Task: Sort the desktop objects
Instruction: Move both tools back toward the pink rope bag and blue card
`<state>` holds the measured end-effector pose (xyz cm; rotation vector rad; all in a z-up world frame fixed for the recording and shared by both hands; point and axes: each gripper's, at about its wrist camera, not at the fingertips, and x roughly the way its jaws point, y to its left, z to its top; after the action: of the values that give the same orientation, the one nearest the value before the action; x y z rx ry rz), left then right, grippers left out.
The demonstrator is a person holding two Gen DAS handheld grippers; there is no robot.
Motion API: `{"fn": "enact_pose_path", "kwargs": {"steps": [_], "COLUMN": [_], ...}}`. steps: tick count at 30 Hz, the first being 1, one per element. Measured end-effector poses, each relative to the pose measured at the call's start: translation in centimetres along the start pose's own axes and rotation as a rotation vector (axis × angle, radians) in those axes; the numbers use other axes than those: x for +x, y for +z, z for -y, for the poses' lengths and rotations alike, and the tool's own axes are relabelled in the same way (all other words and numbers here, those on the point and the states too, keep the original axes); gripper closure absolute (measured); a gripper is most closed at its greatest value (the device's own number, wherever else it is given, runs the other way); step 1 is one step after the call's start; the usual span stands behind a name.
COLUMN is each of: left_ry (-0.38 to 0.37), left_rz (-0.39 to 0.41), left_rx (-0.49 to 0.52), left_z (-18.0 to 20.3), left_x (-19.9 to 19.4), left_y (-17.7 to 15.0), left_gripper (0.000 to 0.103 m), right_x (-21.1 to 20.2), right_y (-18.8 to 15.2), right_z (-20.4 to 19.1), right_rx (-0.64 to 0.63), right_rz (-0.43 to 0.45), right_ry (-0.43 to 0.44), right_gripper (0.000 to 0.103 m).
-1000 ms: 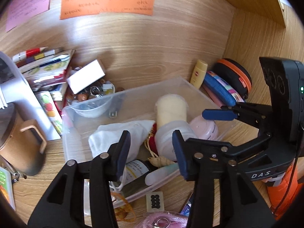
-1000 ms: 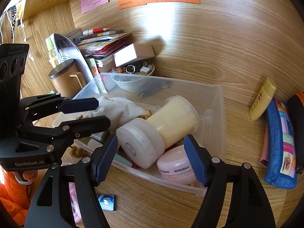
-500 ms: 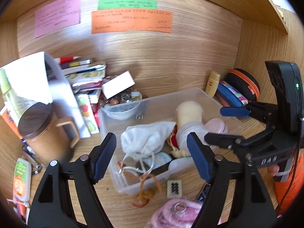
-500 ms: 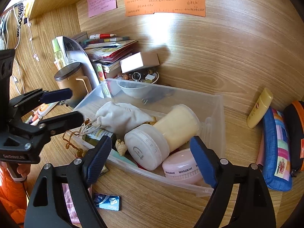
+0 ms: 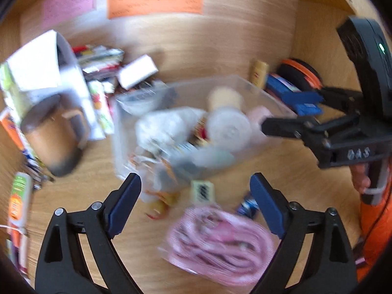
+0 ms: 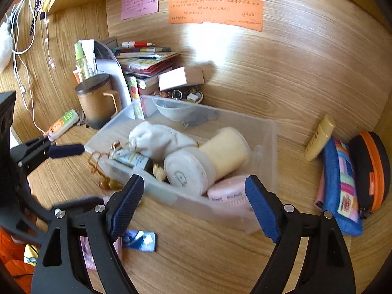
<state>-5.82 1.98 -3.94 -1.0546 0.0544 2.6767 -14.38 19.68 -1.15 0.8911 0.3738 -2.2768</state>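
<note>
A clear plastic bin (image 6: 267, 132) sits on the wooden desk and shows blurred in the left wrist view (image 5: 247, 84). It holds a white cloth pouch (image 6: 156, 136), a cream jar with a white lid (image 6: 210, 156), a pink tub (image 6: 227, 192) and a small bottle (image 6: 137, 159). My left gripper (image 5: 196, 203) is open and empty over a pink coiled cable (image 5: 220, 240) in front of the bin. My right gripper (image 6: 193, 203) is open and empty at the bin's near wall.
A brown lidded mug (image 6: 96, 100), stacked books (image 6: 147, 61) and a white box (image 6: 180, 78) stand at the back left. A yellow tube (image 6: 318, 137), a blue pencil case (image 6: 341, 183) and an orange-rimmed case (image 6: 372, 166) lie at the right. A blue packet (image 6: 139, 240) lies in front.
Both grippers have pulled back from the bin. My left gripper has opened wide and now sits over the pink cable; its view is motion-blurred.
</note>
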Motion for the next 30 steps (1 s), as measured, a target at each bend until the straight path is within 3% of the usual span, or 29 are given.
{"fn": "enact_pose_path", "kwargs": {"steps": [7, 11, 19, 23, 27, 30], "left_ry": [-0.005, 0.069, 0.102, 0.159, 0.189, 0.110], "left_rz": [-0.081, -0.115, -0.098, -0.087, -0.104, -0.124], "left_rx": [-0.041, -0.026, -0.008, -0.007, -0.073, -0.181], "left_z": [1.2, 2.0, 1.3, 0.2, -2.1, -3.3], "left_x": [1.7, 3.0, 1.5, -0.1, -1.0, -1.5], "left_y": [-2.2, -3.1, -4.2, -5.1, -6.2, -6.6], "left_gripper": [0.010, 0.009, 0.008, 0.008, 0.008, 0.008], "right_x": [-1.1, -1.1, -0.6, 0.0, 0.8, 1.3], "right_y": [-2.2, -3.3, -4.8, -5.3, -5.8, -6.1], "right_z": [-0.4, -0.9, -1.6, -1.7, -2.3, -2.8], "right_rx": [-0.014, -0.018, -0.009, 0.001, 0.004, 0.001], "right_rz": [-0.012, -0.023, -0.058, -0.087, -0.116, -0.131], "right_ry": [-0.026, -0.022, 0.000, 0.022, 0.044, 0.049], "right_gripper": [0.020, 0.020, 0.020, 0.020, 0.020, 0.020]}}
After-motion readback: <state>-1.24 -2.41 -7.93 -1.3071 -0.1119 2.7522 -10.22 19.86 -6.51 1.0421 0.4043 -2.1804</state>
